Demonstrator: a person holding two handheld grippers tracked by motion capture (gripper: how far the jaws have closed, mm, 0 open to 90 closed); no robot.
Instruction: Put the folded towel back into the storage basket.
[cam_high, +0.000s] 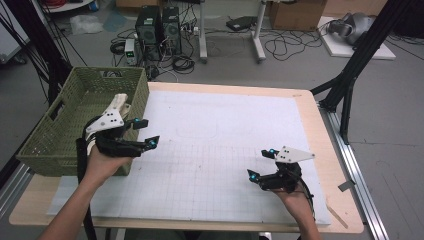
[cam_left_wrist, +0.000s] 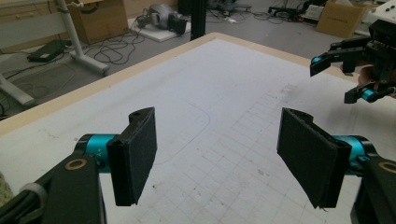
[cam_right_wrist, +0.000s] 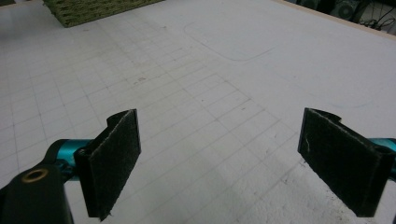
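- Left gripper (cam_high: 146, 133) held wide open, nothing between the jaws, raised just beside the green woven basket (cam_high: 60, 131) at the bench's left edge.
- Right gripper (cam_high: 262, 164) also spread wide and empty, low over the white gridded mat (cam_high: 215, 150); both look parked, probably at rest.
- No task thing on the mat.
- Pads (cam_right_wrist: 116, 149) black, flat, fuzzy; bench (cam_high: 306, 102) rim pale wood.

Grey floor (cam_high: 300, 70) at the frame's top, strewn with cables (cam_high: 280, 47); two black computer towers (cam_high: 159, 30) and cardboard boxes (cam_high: 295, 14) stand there.
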